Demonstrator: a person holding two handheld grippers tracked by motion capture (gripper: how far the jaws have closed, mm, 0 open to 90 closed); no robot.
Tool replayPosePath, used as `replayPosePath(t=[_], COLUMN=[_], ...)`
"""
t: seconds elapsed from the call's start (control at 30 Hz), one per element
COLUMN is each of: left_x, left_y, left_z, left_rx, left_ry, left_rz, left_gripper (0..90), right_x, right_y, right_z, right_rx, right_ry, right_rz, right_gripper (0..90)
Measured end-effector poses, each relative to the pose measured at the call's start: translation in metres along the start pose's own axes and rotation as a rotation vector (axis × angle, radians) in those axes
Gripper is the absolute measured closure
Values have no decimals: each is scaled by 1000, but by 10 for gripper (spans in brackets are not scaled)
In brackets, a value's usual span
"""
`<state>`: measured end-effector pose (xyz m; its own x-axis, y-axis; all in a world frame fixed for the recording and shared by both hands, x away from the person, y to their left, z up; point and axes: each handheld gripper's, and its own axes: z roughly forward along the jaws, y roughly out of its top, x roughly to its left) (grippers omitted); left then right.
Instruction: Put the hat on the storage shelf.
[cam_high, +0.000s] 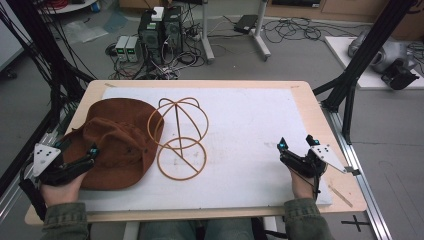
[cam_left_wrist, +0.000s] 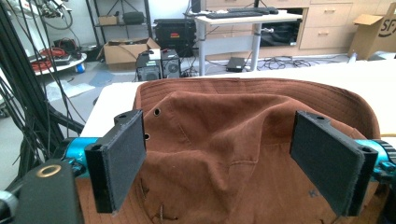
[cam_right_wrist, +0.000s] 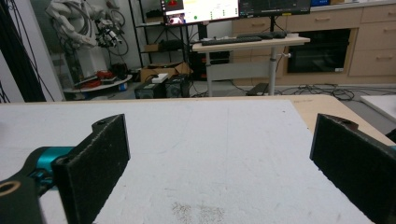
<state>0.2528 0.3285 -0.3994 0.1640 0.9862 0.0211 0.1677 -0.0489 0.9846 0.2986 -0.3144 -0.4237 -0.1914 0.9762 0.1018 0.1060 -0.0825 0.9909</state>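
A brown floppy hat (cam_high: 117, 142) lies flat on the left of the white board (cam_high: 250, 130). Just right of it stands a gold wire hat stand (cam_high: 178, 135), a domed frame on a ring base, touching the hat's brim. My left gripper (cam_high: 79, 147) is open at the hat's near left edge. In the left gripper view the hat's crown (cam_left_wrist: 224, 107) sits between and beyond the spread jaws of the left gripper (cam_left_wrist: 229, 158). My right gripper (cam_high: 296, 142) rests open near the board's right edge, with bare board between the jaws of the right gripper (cam_right_wrist: 219, 163).
The wooden table (cam_high: 320, 125) rims the white board. Black frame posts (cam_high: 350, 95) stand at the table's right, and cables hang at its left. Computers and cables (cam_high: 160, 35) sit on the floor beyond the far edge.
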Motion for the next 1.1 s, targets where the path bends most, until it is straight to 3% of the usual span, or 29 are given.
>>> replayPosePath(t=[0.4,0.63,0.8,0.9,0.97,1.1], left_x=[1,-1,0,-4,-7,-11], left_y=[-1,4,-1,-4,-5,-6], left_z=[4,9,25,36,43,50], left_rx=[66,141,230,270,337,412], left_ry=[-15,-32,-44,-49,-39,-27], left_rz=[14,20,10,39,61,99], left_gripper=[189,189,189,196,213,246], right_x=[1,2,4,4,4,5], right_y=[-1,-3,-4,-3,-3,-3], right_z=[1,2,5,5,6,5], right_rx=[22,33,37,35,37,35], right_ry=[15,34,51,51,51,56], right_rz=[19,17,0,-7,-16,-16], right_gripper=[44,44,44,44,45,45])
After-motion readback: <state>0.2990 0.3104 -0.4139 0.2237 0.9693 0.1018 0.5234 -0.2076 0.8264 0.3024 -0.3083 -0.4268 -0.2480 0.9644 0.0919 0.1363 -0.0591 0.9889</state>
